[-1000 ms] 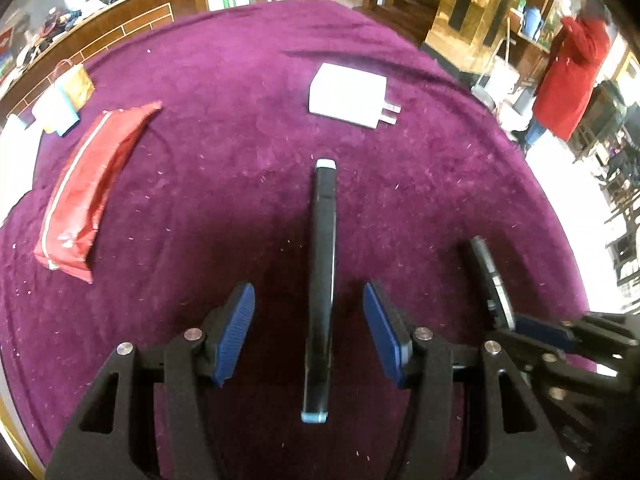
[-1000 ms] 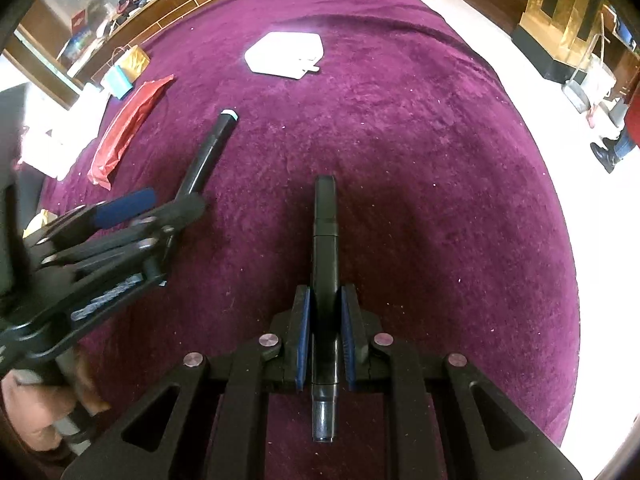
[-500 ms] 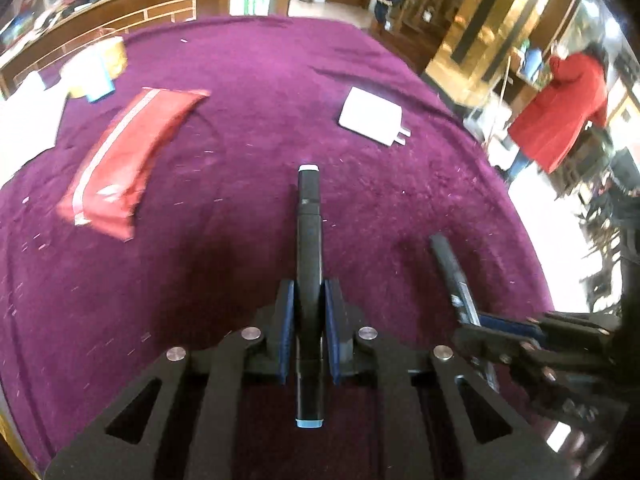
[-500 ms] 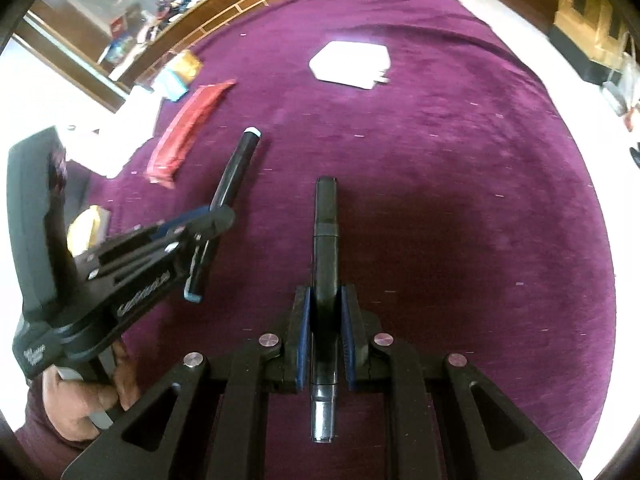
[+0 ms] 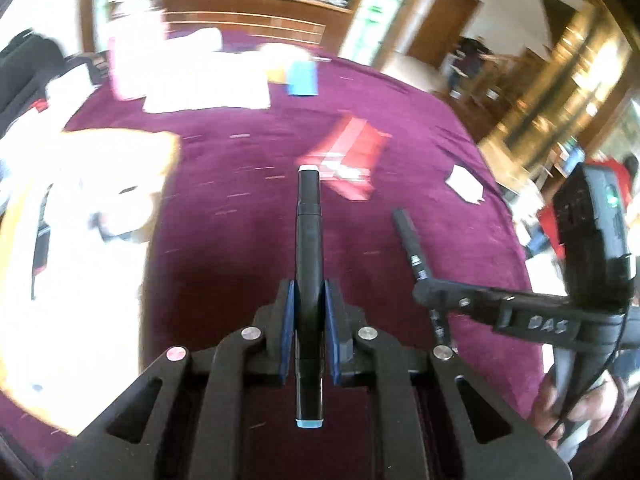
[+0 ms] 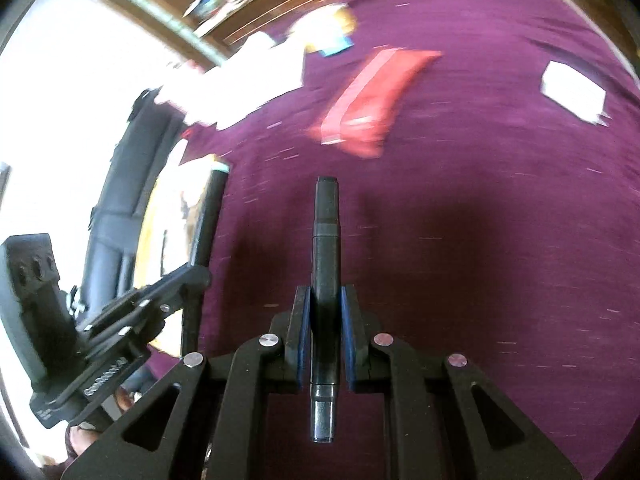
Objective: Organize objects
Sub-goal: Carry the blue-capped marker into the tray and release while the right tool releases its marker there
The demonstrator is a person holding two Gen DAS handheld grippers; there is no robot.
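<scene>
Step in hand, as judged: transport, with both pens off the cloth. The left tongs (image 5: 308, 328) are clamped on a black marker with a white tip (image 5: 308, 248), blue pads pressed against its barrel on both sides; it points forward over the purple tabletop (image 5: 240, 264) and shows no contact with it. The right tongs (image 6: 325, 340) are clamped likewise on an all-black pen (image 6: 326, 264), silver end toward the camera, also held above the cloth. Each tool shows in the other's view: the right one beside the left marker, the left one at the tabletop's left edge. Both views are motion-blurred, so fine detail is unreliable. Destination is not certain; a pale, overexposed open shape (image 5: 100, 184), possibly a bag or box, lies at the left of the tabletop, nearest the marker. Next move, as judged: bring each pen over its chosen spot, lower it level, and only then part the tongs, one side at a time to avoid the tools fouling each other. Count: pens 2, both held; red pouch (image 6: 368, 100) 1, lying ahead on the cloth; white charger (image 6: 572, 92) 1, far right; small blue and yellow items (image 5: 296, 76) at the far edge, number cannot be told.
</scene>
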